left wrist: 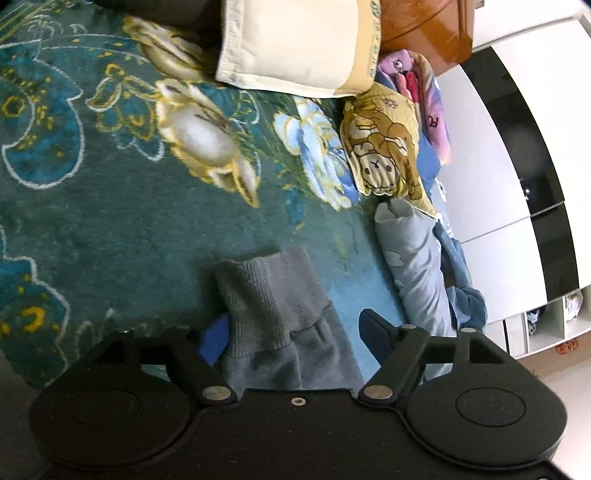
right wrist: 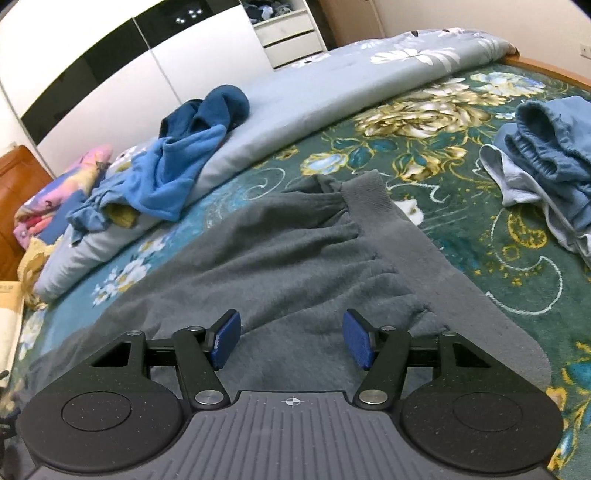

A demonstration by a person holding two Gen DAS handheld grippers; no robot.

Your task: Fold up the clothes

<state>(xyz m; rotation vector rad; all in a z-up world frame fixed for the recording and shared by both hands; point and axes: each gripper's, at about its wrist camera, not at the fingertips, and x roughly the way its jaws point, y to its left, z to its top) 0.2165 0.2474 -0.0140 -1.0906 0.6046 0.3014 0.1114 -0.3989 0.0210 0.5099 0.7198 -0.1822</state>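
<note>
Bedroom interior. A bed (right wrist: 480,258) covered by a dark green floral blanket fills the foreground; a wooden headboard (right wrist: 18,184) stands at its end. Behind it, a wardrobe (right wrist: 110,74) with white and glossy black panels, beside open white shelving (right wrist: 288,33). Beige wall (right wrist: 480,18) at right.

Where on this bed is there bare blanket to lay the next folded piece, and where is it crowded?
Free: the green blanket between the grey trousers and the blue pile; also the wide stretch before the cream pillow. Crowded: the strip along the rolled quilt, with blue clothes and cartoon pillows.
</note>
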